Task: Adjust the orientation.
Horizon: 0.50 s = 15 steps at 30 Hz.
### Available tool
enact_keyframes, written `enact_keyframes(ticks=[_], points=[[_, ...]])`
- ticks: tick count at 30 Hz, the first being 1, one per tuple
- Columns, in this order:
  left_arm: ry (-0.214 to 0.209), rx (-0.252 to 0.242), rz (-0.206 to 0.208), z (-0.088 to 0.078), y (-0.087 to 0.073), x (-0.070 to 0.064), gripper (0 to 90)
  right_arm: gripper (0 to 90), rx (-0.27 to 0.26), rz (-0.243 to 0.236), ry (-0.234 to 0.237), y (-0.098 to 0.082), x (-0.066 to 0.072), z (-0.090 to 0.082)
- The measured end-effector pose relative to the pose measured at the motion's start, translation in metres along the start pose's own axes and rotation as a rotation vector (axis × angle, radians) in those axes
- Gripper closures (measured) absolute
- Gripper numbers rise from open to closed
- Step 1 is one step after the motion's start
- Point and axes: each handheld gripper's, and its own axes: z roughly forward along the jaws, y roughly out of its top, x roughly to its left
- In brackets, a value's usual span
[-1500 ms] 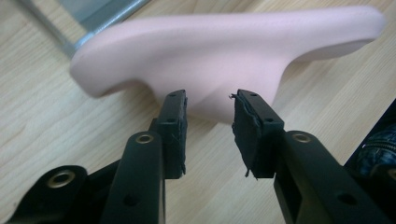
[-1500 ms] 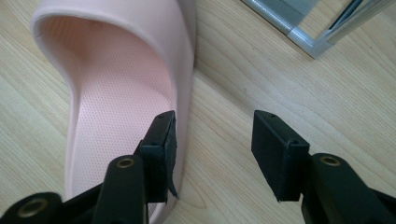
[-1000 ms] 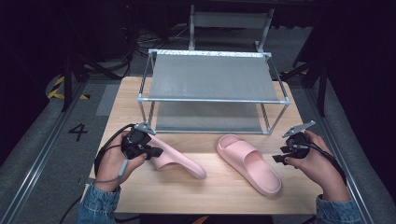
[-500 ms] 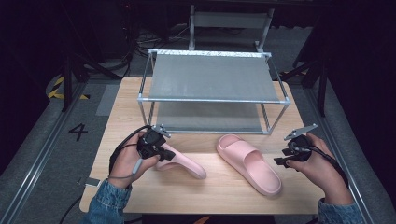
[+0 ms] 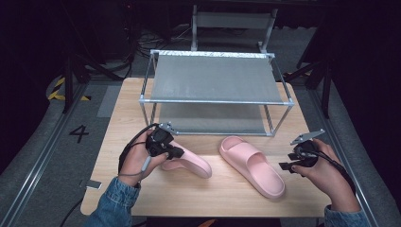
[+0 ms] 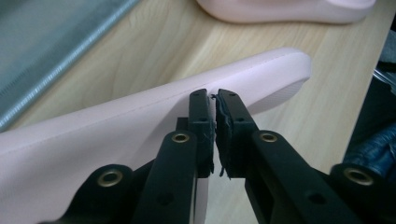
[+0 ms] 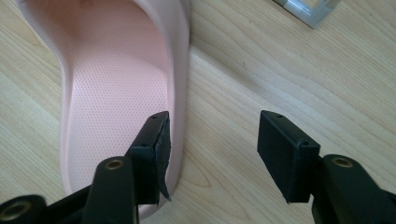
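A wooden table (image 5: 222, 194) is being viewed from above, with a two-tier metal shoe rack (image 5: 215, 92) standing at its far half and two pink slippers lying on the bare wood in front of it. The left slipper (image 5: 189, 163) is lying on its side just in front of the rack's left corner, and it is being gripped by the left gripper (image 5: 163, 144), which is being held in the person's left hand (image 5: 137, 158). In the left gripper view, the two black jaws are being pressed almost together on the slipper's thin pink edge (image 6: 140, 116), so this tool is judged to be clenched on that slipper. The right slipper (image 5: 253, 165) is lying sole-down and well apart from the first, toward the table's right. The right gripper (image 5: 288, 166) is being held just beside its heel end, and in the right gripper view its jaws are being kept spread wide, one over the slipper's dotted footbed (image 7: 107, 93) and one over bare wood, with nothing between them being squeezed. The step in hand is judged to be the picking up of the left slipper for placing on the rack. The next move is likely calling for a lift clear of the table and a carry toward a shelf, with the grip being kept firm because only a thin rim is being pinched.
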Motion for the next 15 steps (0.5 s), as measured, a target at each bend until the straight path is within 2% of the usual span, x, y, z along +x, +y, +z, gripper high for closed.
enact_keyframes(ticks=[1, 4, 5, 6, 7, 8, 9, 10, 13, 15], points=[[0.006, -0.028, 0.003, 0.002, 0.002, 0.0, 82.4, 45.3, -0.003, 0.006, 0.001, -0.002, 0.0, 0.0], [0.018, -0.057, 0.019, 0.006, 0.006, 0.0, 76.1, 45.0, -0.005, 0.017, -0.002, -0.006, -0.001, -0.001], [0.045, -0.08, 0.035, 0.011, 0.01, -0.001, 68.9, 44.7, 0.0, 0.022, -0.007, -0.009, -0.002, -0.002], [0.045, -0.08, 0.035, 0.011, 0.01, -0.001, 62.6, 44.7, 0.0, 0.022, -0.007, -0.009, -0.002, -0.002], [0.081, -0.088, 0.05, 0.012, 0.012, -0.002, 62.6, 44.6, -0.004, 0.03, -0.007, -0.011, -0.002, -0.002], [0.113, -0.099, 0.063, 0.014, 0.014, -0.003, 53.3, 44.3, -0.003, 0.034, -0.011, -0.014, -0.003, -0.003], [0.124, -0.12, 0.075, 0.014, 0.016, -0.003, 53.3, 44.3, -0.003, 0.034, -0.011, -0.014, -0.003, -0.003], [0.114, -0.149, 0.074, 0.014, 0.017, -0.004, 50.2, 44.2, -0.005, 0.043, -0.01, -0.015, -0.003, -0.004], [0.09, -0.182, 0.083, 0.011, 0.022, -0.009, 49.8, 44.0, -0.006, 0.046, -0.021, -0.02, -0.005, -0.005], [0.082, -0.168, 0.093, 0.012, 0.024, -0.01, 50.1, 43.9, -0.008, 0.052, -0.02, -0.021, -0.005, -0.005]])
